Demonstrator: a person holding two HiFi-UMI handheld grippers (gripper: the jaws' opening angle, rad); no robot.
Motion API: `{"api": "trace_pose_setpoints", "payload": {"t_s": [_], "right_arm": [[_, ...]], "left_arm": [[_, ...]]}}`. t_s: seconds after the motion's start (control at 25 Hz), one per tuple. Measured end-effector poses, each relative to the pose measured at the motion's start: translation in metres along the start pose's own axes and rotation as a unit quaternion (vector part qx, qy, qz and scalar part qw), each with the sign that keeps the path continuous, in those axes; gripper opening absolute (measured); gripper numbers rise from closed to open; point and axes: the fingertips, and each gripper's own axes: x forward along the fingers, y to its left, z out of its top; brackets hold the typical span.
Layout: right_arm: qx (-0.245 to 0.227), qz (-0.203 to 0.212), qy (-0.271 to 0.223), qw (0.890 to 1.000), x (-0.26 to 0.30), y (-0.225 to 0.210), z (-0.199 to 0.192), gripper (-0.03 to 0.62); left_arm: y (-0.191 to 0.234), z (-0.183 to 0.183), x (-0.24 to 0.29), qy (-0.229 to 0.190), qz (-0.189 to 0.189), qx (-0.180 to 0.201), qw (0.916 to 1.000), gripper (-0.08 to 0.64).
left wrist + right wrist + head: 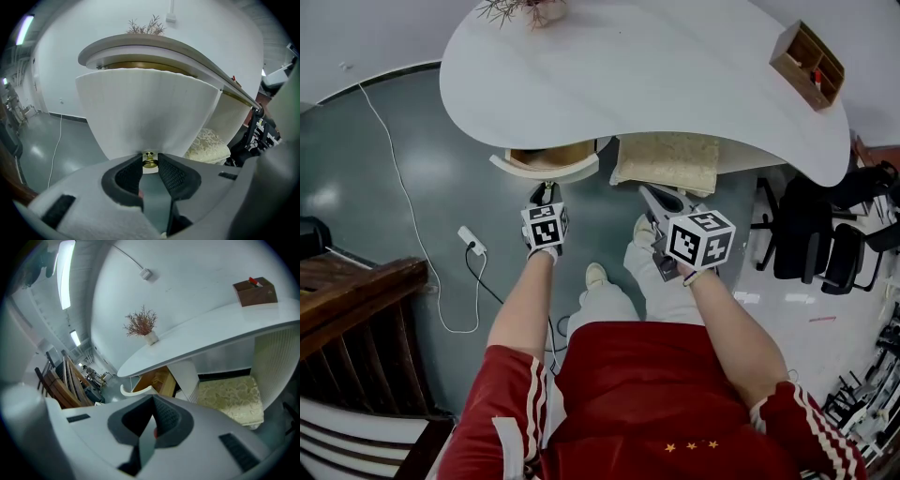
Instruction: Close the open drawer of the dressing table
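Observation:
The white dressing table [637, 66] has one drawer [546, 165] pulled out at its left, wood showing inside behind a curved white front. In the left gripper view that ribbed front [150, 117] fills the middle, with a small brass knob [149, 161] at its lower edge. My left gripper [150, 157] is shut on the knob, its black pads on either side. From the head view the left gripper [546, 191] sits right at the drawer front. My right gripper [650, 195] hovers to the right over the stool, shut and holding nothing [153, 398].
A stool with a cream patterned cushion [667, 161] stands under the table. A wooden organiser box [807, 64] and a dried plant [528, 9] sit on top. A power strip with cable [471, 240] lies on the floor at left; black chairs [811, 230] stand at right.

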Motion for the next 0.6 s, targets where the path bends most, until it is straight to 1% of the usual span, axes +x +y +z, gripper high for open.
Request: {"api": "trace_pose_setpoints", "payload": {"t_s": [0.28, 0.4, 0.48, 0.6], "right_arm": [[-0.011, 0.002, -0.003, 1.000, 0.011, -0.009, 0.008, 0.005], [-0.013, -0.001, 0.000, 1.000, 0.012, -0.017, 0.004, 0.005], [-0.008, -0.005, 0.002, 1.000, 0.012, -0.022, -0.001, 0.005], [-0.007, -0.007, 0.004, 1.000, 0.014, -0.025, -0.006, 0.005]], "left_arm": [[0.004, 0.026, 0.022, -0.035, 0.006, -0.005, 0.9994, 0.101], [0.005, 0.038, 0.033, -0.035, 0.004, -0.011, 0.9993, 0.101], [0.004, 0.042, 0.038, -0.034, 0.004, -0.006, 0.9994, 0.103], [0.004, 0.045, 0.040, -0.044, 0.006, 0.002, 0.9990, 0.103]]}}
